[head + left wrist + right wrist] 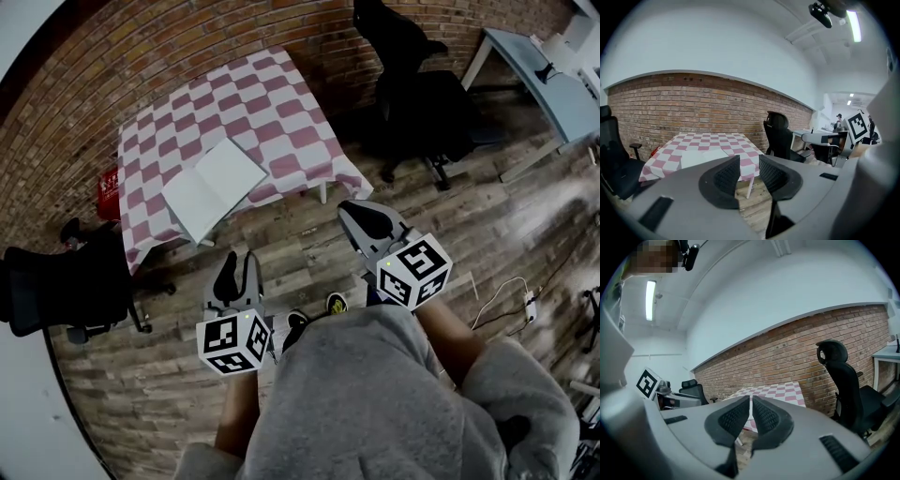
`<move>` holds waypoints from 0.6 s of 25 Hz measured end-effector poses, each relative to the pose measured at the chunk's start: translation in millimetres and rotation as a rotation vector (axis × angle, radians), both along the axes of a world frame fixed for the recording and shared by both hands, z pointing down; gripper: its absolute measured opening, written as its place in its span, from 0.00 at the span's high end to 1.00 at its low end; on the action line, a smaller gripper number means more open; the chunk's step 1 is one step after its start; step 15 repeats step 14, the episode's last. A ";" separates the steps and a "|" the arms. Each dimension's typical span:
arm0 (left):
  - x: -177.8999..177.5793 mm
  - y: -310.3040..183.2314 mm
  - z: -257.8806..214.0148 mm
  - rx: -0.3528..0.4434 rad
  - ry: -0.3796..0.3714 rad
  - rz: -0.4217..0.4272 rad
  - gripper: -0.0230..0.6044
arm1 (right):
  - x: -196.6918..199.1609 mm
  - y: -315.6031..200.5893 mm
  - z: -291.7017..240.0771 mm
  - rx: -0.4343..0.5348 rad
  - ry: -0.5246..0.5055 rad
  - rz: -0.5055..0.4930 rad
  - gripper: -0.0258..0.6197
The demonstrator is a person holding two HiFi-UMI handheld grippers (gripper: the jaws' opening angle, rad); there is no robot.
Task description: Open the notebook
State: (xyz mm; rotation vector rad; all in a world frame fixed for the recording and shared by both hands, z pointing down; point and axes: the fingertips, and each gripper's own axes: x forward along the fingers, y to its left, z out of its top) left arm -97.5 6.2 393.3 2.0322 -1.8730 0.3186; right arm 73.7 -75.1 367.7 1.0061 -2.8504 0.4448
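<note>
A white notebook [214, 187] lies spread open near the front edge of a table [281, 122] with a pink-and-white checked cloth. In the left gripper view the notebook [701, 157] shows as a pale sheet on that cloth. Both grippers hang over the wooden floor, well short of the table. My left gripper [238, 262] [749, 161] is open, with a clear gap and nothing between its pads. My right gripper [359, 208] [751, 401] has its pads almost touching and holds nothing. The right gripper view catches only the checked table [780, 392].
One black office chair [417, 103] stands right of the table, another [66, 281] at the left. A light-blue desk [553, 84] is at the far right and a brick wall runs behind. A red thing [108, 192] sits by the table; a cable [511, 295] lies on the floor.
</note>
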 end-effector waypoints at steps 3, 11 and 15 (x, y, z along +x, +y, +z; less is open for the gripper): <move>-1.9 1.4 -1.8 0.009 -0.003 -0.001 0.77 | -3.3 2.1 0.0 0.002 -0.002 0.003 0.91; 4.5 5.8 -4.1 0.009 -0.001 0.007 0.77 | -5.6 10.5 -1.5 0.017 0.014 -0.017 0.91; 9.1 7.1 -1.6 0.003 0.005 0.012 0.77 | -4.7 10.9 -0.7 0.020 0.021 -0.020 0.91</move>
